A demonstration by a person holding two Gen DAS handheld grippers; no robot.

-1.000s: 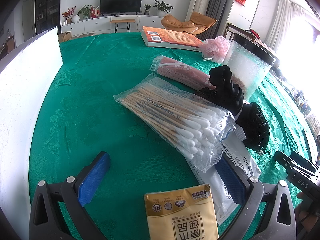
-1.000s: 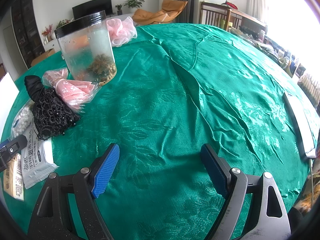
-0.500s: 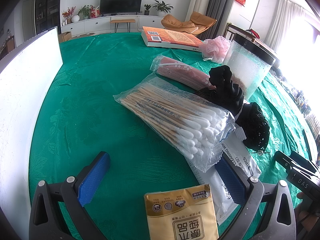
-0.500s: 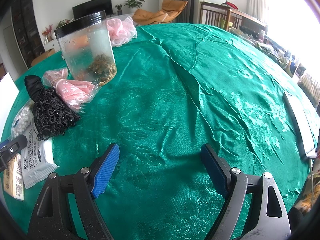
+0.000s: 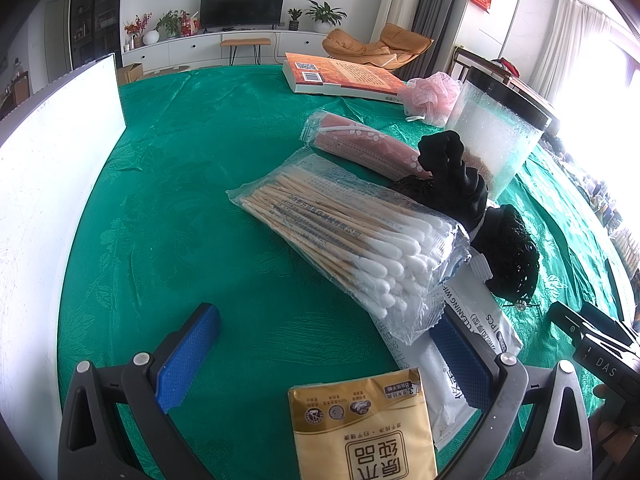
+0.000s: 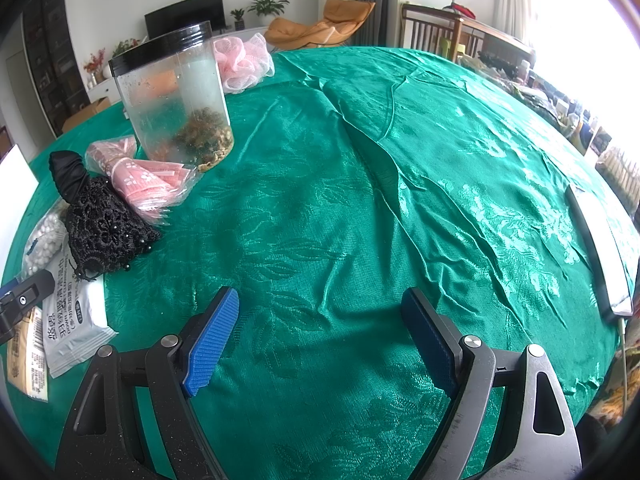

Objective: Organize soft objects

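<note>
Green cloth [image 6: 360,184] fills both views, bare ahead of R gripper [image 6: 320,344]. White board [image 5: 52,168] stands far left of L gripper [image 5: 320,356]. Jar [image 6: 176,92] w/ black lid is up-left of R gripper, book [image 5: 340,78] far ahead of L. Soft stuff is all one loose heap ahead-right of L gripper: swab pack [image 5: 348,236] lying across wipes pack [image 5: 472,320], pink pack [image 5: 360,144] behind it, black lace bag [image 6: 104,228] and black glove [image 5: 452,176] by the jar, pink pouf [image 5: 432,96] past that. Tissue pack [image 5: 360,428] sits right at L gripper, just short of the tips, not touched. Both grippers wide open, nothing held, R over bare cloth. Progress looks like ~0: no sorted group visible, nothing picked; whole heap left to do. Likely first grab is tissue pack or swabs w/ L. Vs 1 s and 0.5 s ago: no change, both views identical, grippers parked.
</note>
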